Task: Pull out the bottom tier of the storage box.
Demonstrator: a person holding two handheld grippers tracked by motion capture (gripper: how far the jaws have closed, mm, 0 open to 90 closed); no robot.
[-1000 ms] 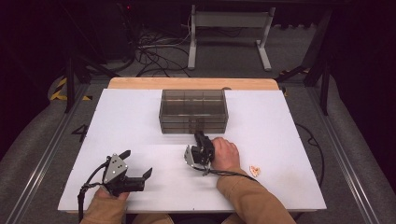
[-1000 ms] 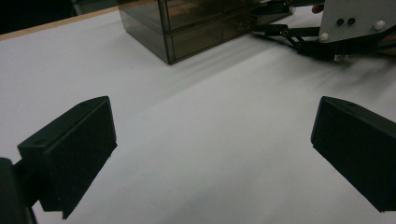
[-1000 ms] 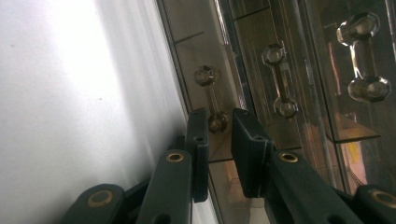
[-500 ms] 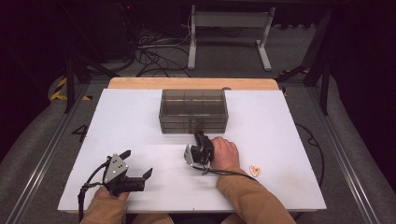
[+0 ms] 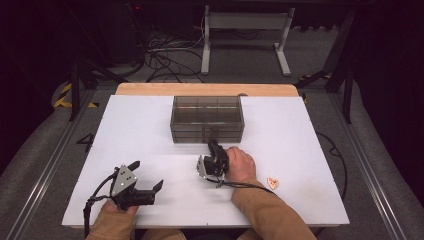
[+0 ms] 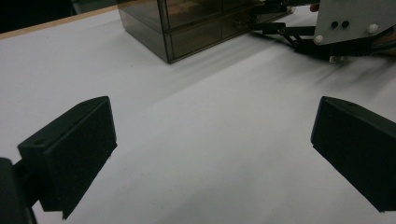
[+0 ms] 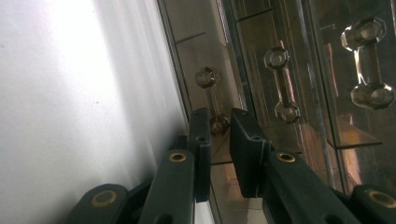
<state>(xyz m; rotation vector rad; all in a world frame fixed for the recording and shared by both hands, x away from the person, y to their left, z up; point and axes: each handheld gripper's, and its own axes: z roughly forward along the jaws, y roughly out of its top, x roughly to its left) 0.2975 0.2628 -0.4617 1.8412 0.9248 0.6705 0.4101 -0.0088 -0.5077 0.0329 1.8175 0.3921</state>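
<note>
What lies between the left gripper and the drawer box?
Only bare white table lies between the left gripper and the drawer box, in the high view.

The near end of the lowest drawer handle (image 7: 212,100) is hidden between the right gripper (image 7: 219,135) jaws, so contact cannot be judged. The small object (image 5: 272,183) lying right of the person's sleeve is too small to identify.

A white table (image 5: 150,130) with a wooden strip along its far edge fills the middle of the high view, carrying a smoky clear drawer box (image 5: 207,119) just above the centre and a small pale heart-shaped piece (image 5: 272,183) toward the lower right.
</note>
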